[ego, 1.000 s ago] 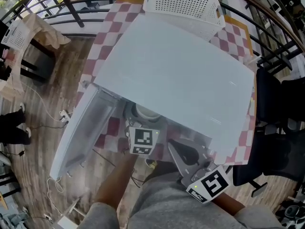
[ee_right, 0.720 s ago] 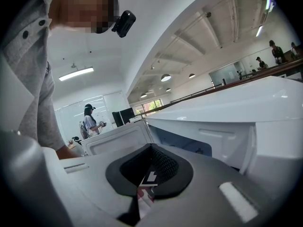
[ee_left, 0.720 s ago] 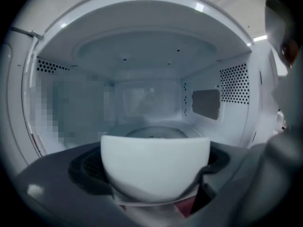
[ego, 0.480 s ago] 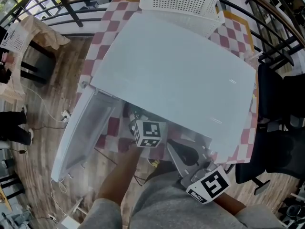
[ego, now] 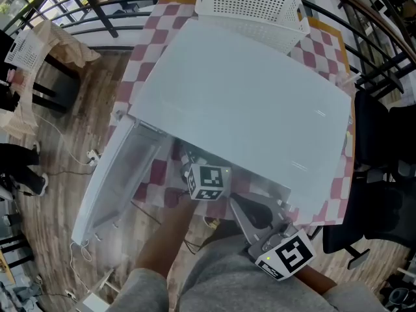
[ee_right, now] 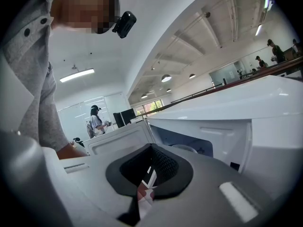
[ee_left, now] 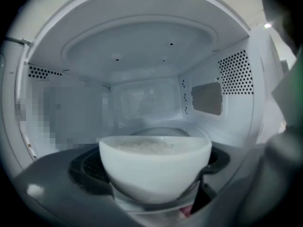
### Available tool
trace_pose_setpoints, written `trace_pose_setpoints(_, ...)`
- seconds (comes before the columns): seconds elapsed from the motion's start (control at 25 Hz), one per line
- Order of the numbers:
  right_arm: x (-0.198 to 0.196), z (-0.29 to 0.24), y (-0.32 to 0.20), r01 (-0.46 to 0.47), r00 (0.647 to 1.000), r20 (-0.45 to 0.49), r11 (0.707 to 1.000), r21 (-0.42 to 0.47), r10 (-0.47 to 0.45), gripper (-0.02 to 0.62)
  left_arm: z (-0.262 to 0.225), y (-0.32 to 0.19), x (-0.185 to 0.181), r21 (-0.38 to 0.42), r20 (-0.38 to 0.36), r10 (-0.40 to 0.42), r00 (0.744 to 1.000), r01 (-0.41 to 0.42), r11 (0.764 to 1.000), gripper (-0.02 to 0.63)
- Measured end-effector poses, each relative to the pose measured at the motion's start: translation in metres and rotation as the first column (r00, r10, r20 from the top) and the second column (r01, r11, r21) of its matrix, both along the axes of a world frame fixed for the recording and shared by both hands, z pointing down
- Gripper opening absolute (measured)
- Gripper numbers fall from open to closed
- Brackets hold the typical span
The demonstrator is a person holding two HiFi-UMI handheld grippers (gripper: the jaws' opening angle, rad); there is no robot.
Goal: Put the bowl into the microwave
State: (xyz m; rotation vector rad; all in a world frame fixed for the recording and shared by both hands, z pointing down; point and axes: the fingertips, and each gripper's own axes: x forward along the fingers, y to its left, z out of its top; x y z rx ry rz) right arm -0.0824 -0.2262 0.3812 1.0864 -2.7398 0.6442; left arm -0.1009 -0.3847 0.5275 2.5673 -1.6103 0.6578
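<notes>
The microwave (ego: 247,103) stands on the checked cloth (ego: 153,174) with its door (ego: 110,181) swung wide to the left, so the opening step is done. My left gripper (ee_left: 156,200) reaches into the mouth of the oven, and its jaws are clamped on the white bowl (ee_left: 155,164), one on each side of its lower half. The bowl is upright and looks filled with rice nearly to the rim. In the left gripper view the oven's ceiling, side walls and back wall surround the bowl, so I judge it is already inside the cavity, toward the front. The glass turntable (ee_left: 161,132) shows just behind the bowl's rim, which suggests to me the bowl is not centred on it yet. I cannot tell whether the bowl's base touches the oven floor or hangs just above it; the jaws hide its underside.

My right gripper (ee_right: 142,195) waits low near my lap, well apart from the oven, its jaws drawn together with only a thin slit between them and nothing in them.

By my reckoning most of the task is done. What is left is to carry the bowl onto the turntable, set it down level, spread the jaws and draw the left gripper out without tipping it. Shutting the door is not named in the task.
</notes>
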Motion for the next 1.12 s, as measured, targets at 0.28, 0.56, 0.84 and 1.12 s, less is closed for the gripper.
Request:
trace_pose_setpoints(0.28,-0.004,0.000,0.001,0.013,1.000,0.009,1.000,-0.001,-0.013,-0.003,0.004,0.009,-0.006,-0.012,0.012,-0.002,1.000,0.003,1.000,0.527)
trace_pose_setpoints(0.56,-0.003,0.004,0.002,0.022,1.000,0.013,1.000,-0.011,-0.022,-0.003,0.009,0.011,-0.011,-0.038,-0.018,-0.040,0.999,0.039,0.998,0.525)
trace_pose_setpoints(0.84,0.001,0.006,0.003,0.018,1.000,0.016,1.000,-0.013,-0.018,-0.003,0.010,0.003,-0.001,-0.074,-0.030,-0.049,0.998,0.047,0.996,0.518)
trace_pose_setpoints(1.12,0.003,0.005,0.005,0.015,0.999,0.029,1.000,-0.010,-0.015,-0.003,0.006,-0.007,0.003,-0.050,0.007,-0.060,0.998,0.060,0.997,0.518)
